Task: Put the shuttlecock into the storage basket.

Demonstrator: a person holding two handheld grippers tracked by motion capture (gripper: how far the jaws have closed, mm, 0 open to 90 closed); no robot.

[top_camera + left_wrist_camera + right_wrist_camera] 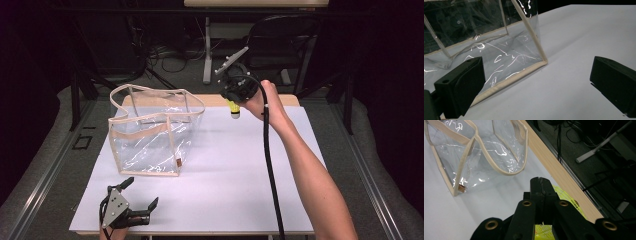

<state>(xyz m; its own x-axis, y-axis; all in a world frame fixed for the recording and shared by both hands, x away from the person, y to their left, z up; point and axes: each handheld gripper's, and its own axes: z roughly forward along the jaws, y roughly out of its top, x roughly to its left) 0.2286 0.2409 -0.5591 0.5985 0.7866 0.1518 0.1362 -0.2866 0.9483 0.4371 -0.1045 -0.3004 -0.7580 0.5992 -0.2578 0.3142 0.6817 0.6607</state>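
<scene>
Holding a yellow shuttlecock (233,108) in the right gripper (235,102), lifted above the far edge of the white table surface (225,170), at about one o'clock from the table's middle. Jaws pressed together in the right gripper view, with the yellow netted skirt (564,195) poking out past them at two o'clock and more yellow showing beneath, so clamping the shuttlecock rather than merely closing on air.

Standing upright at about ten o'clock on the table, a clear plastic tote bag (150,135) with beige trim, mouth gaping upward, handles (155,102) arching above the rim. Apparently empty, though glare on the plastic is making that hard to confirm.

Resting the left gripper (134,196) low at seven o'clock, near the front edge, jaws spread wide and gripping nothing; in the left gripper view, pointing at the bag's near bottom corner (544,61).

Judging the step in hand as carrying the shuttlecock to the bag. For doing it well: travelling toward nine o'clock, keeping high enough to clear the handles, centring over the mouth before lowering, and avoiding the floppy rim. Steadying the bag's wall with the free gripper probably helping, since the thin plastic looks likely to shift or fold if knocked.
</scene>
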